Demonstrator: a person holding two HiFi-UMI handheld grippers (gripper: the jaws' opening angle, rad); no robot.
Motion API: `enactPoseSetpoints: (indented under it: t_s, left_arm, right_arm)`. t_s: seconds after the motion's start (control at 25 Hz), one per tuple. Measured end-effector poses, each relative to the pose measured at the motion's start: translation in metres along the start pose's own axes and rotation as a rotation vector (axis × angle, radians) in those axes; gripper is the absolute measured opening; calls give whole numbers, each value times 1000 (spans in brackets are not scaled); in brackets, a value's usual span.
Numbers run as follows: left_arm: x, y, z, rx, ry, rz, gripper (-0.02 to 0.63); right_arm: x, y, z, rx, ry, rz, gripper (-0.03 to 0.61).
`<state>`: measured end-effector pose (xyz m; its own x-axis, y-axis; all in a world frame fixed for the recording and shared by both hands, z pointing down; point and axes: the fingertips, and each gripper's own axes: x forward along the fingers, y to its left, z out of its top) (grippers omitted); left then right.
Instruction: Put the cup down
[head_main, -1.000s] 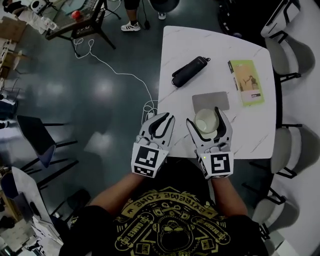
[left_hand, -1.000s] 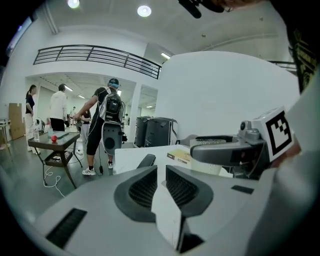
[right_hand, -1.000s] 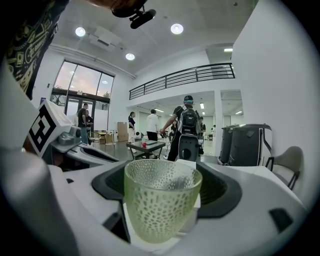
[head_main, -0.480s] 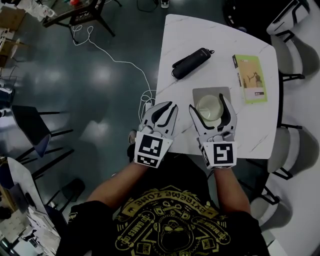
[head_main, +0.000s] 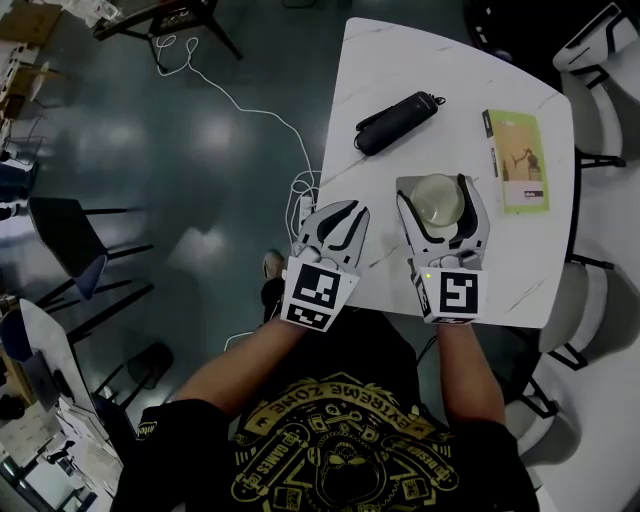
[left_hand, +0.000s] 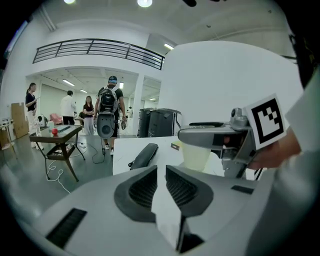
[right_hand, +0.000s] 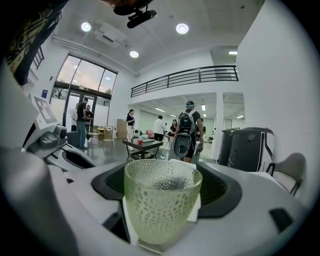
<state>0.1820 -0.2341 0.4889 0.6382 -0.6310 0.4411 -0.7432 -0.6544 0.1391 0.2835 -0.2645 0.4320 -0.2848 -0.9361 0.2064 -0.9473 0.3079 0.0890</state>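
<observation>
A pale green, dimpled glass cup (head_main: 438, 198) (right_hand: 162, 205) stands upright between the jaws of my right gripper (head_main: 438, 190) (right_hand: 165, 172), which is shut on it. In the head view the cup is over a grey square mat (head_main: 412, 184) on the white table (head_main: 440, 70); whether it touches the mat I cannot tell. My left gripper (head_main: 352, 208) (left_hand: 161, 170) is beside it at the table's near left edge, shut and holding nothing. The left gripper view shows the cup (left_hand: 196, 156) in the right gripper (left_hand: 220, 135).
A black pouch (head_main: 398, 122) lies further back on the table and a green booklet (head_main: 517, 160) lies to the right of the mat. Chairs (head_main: 600, 50) stand along the table's right side. A white cable (head_main: 270, 110) runs over the dark floor at the left.
Both grippers have moved forward over the table. The cup, which was nearer than the grey mat, is now over it. The right jaws kept their hold.
</observation>
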Motion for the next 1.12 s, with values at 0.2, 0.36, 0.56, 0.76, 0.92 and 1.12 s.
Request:
enactPoseSetpoints:
  t_s: [0.2, 0.36, 0.56, 0.76, 0.92, 1.12]
  left_arm:
    - [15, 0, -2, -5, 15, 14, 63]
    - [24, 0, -7, 11, 34, 20, 63]
    - [33, 0, -18, 21, 70, 22, 63]
    - [38, -1, -31, 23, 103, 18, 63]
    - [41, 1, -37, 18, 124, 19, 62]
    - [43, 2, -42, 8, 140, 14, 63]
  right_arm:
    - [6, -9, -12, 11, 11, -4, 396]
    - [11, -13, -20, 16, 14, -3, 396]
    - [17, -16, -29, 22, 15, -7, 396]
    - [23, -16, -43, 30, 30, -9, 396]
    - [27, -16, -55, 33, 47, -7, 396]
    - [31, -20, -66, 37, 59, -14, 396]
